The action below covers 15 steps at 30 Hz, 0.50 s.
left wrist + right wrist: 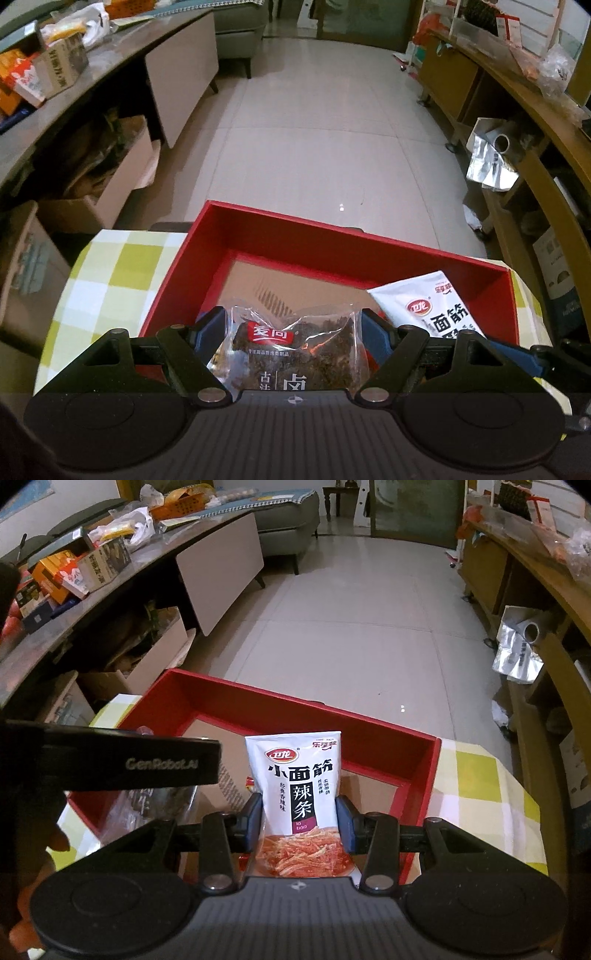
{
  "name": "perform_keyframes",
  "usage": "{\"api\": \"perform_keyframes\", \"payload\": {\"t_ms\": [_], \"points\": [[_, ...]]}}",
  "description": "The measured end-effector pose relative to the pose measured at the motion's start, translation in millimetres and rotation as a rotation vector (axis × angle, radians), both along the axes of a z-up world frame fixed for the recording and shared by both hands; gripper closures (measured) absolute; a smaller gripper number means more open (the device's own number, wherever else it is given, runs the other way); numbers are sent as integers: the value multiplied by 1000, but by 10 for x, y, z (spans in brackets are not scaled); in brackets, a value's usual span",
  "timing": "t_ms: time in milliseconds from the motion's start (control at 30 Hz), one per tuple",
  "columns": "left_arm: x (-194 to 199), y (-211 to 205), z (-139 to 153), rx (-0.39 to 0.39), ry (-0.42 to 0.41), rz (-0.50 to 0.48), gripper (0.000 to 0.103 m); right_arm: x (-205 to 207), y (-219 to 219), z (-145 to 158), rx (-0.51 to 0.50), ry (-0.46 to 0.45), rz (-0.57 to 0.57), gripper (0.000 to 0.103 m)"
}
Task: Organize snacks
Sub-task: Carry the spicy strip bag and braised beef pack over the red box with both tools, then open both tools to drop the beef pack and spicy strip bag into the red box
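Left wrist view first: our left gripper point(293, 328) has its blue pads on both sides of a clear packet of dark braised meat point(291, 350), and the wrapper looks pinched between them, so we call it gripped. The packet hangs over the near edge of the red box point(280, 236), which sits on a counter point(110, 280) under a yellow-green checked cloth. A white spicy-strip pouch point(432, 302) juts into the box from the right, just beside our packet. Past the box lie pale floor tiles, a cluttered sideboard point(122, 55) on the left and a wooden shelf unit point(517, 110) with crumpled foil point(491, 162) on the right. The packet's lower half is cut off by the gripper body.

Right wrist view now: our right gripper point(301, 819) is clamped on that white spicy-strip pouch point(299, 797), upright over the red box point(258, 698). The left gripper's black body point(129, 762) blocks the box's left part, with the meat packet point(155, 805) only a dim blur beneath. At the left edge, fingers point(59, 840) show, hard to make out.
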State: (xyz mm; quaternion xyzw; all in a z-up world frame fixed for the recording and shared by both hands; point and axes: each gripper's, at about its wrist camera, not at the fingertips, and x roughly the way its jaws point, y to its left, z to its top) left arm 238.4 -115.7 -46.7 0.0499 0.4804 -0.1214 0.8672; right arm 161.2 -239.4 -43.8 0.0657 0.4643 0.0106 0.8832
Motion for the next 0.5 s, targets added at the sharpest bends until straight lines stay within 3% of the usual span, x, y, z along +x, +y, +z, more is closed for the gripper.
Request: {"api": "perform_keyframes", "payload": {"t_ms": [500], "points": [[285,-2,-339,3,24,7,12,249,32,-332,-26,8,8,49]]}}
